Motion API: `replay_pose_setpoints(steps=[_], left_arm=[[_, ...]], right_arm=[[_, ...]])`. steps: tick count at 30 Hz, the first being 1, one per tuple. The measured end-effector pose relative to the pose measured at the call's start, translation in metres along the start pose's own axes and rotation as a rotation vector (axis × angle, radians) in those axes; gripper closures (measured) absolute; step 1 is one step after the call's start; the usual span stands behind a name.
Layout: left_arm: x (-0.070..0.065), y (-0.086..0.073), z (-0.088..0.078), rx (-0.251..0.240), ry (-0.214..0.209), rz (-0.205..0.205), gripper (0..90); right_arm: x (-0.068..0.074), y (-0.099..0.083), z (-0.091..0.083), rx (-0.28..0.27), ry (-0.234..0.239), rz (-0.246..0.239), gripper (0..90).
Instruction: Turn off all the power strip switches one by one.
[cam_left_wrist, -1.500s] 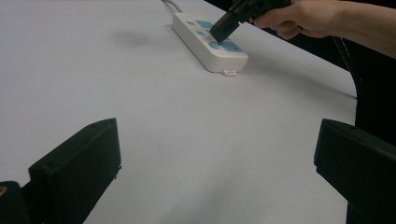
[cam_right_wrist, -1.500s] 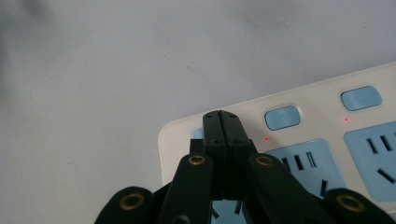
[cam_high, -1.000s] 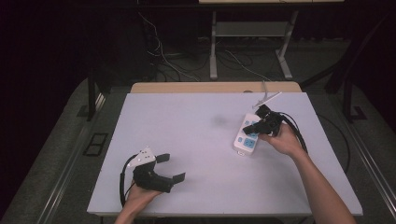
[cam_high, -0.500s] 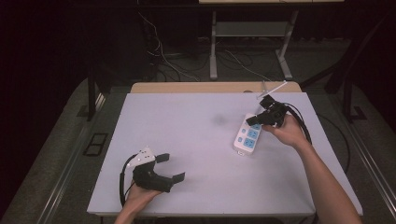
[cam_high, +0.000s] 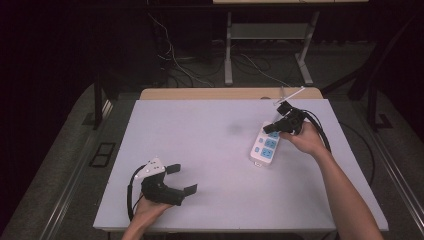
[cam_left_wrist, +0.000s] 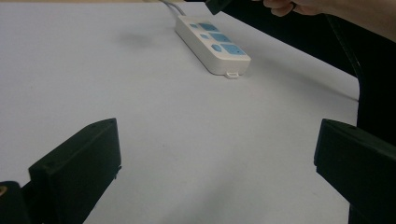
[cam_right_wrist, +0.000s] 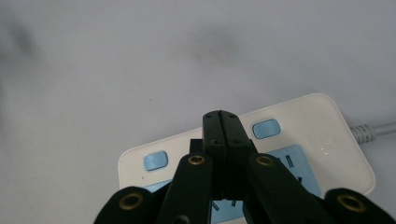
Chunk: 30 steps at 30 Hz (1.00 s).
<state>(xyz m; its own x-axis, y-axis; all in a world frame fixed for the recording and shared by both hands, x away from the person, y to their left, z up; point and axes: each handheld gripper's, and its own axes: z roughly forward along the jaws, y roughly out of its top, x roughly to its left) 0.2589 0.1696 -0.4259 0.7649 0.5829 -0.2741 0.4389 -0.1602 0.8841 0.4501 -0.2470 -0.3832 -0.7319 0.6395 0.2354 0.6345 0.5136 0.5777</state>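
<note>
**Power strip and two hand-held grippers on white table**

Power strip (cam_high: 265, 146): white with blue sockets, right of centre in the high view, lying flat on the table (cam_high: 210, 150).
Right gripper (cam_high: 270, 128): jaws pressed together, empty, poised over the strip's far end.
Left gripper (cam_high: 181, 179): lower left, jaws spread wide, empty.

A power strip (cam_high: 265, 146) lies on the table's (cam_high: 210, 140) right side, toward the far edge.
</note>
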Motion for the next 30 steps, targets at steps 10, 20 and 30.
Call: replay_pose_setpoints(steps=[10,20,30], left_arm=[[0.000,0.000,0.000,-0.001,0.000,-0.001,0.0],[0.001,0.000,0.000,-0.003,0.000,-0.004,0.0],[0.001,0.000,-0.001,-0.002,0.001,-0.001,0.0]], right_arm=[[-0.001,0.000,0.009,0.017,0.008,0.004,90.0],[-0.003,0.000,0.019,0.039,0.016,0.002,90.0],[0.000,-0.001,0.030,0.075,0.026,0.000,90.0]])
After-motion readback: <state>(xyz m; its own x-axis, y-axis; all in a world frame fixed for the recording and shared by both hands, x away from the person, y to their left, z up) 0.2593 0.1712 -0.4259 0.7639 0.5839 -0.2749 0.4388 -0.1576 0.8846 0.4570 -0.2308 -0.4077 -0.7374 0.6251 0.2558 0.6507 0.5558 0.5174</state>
